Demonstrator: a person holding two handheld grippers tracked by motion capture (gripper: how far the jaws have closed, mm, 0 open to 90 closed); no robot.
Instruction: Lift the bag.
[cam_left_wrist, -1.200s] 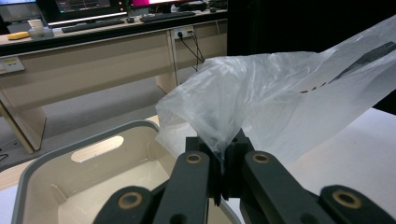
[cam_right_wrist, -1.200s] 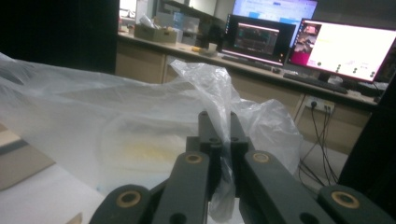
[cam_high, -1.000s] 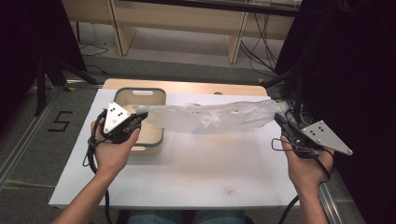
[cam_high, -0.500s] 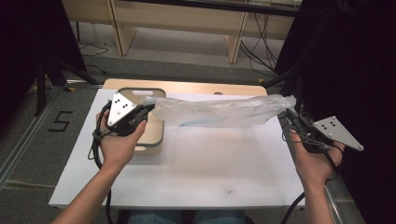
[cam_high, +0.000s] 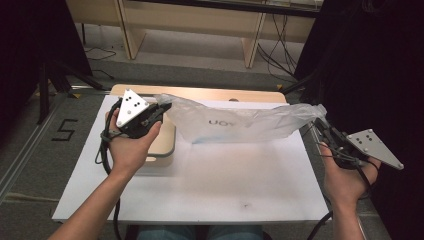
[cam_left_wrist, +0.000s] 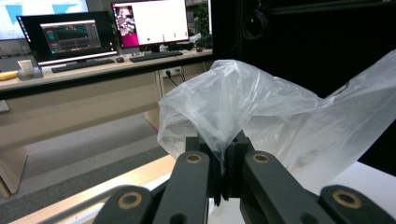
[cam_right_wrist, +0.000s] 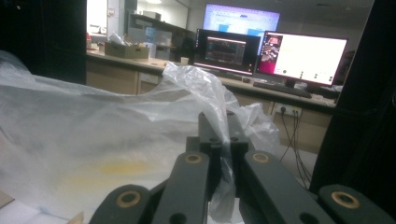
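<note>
A clear plastic bag hangs stretched above the white table between my two grippers. My left gripper is shut on the bag's left end, over a light wooden tray. At the table's right edge my right gripper is shut on the bag's right end. In the left gripper view the film bunches up out of the closed left gripper. In the right gripper view the crumpled bag spreads away to the left from the closed right gripper.
A wooden board lies along the table's far edge. Beyond it are grey floor and wooden bench legs. Black curtains stand at both sides. Desks with lit monitors show far off in the gripper views.
Both hands have lifted and drawn apart, pulling the bag from a sagging heap near the table into a taut band held higher above it.
</note>
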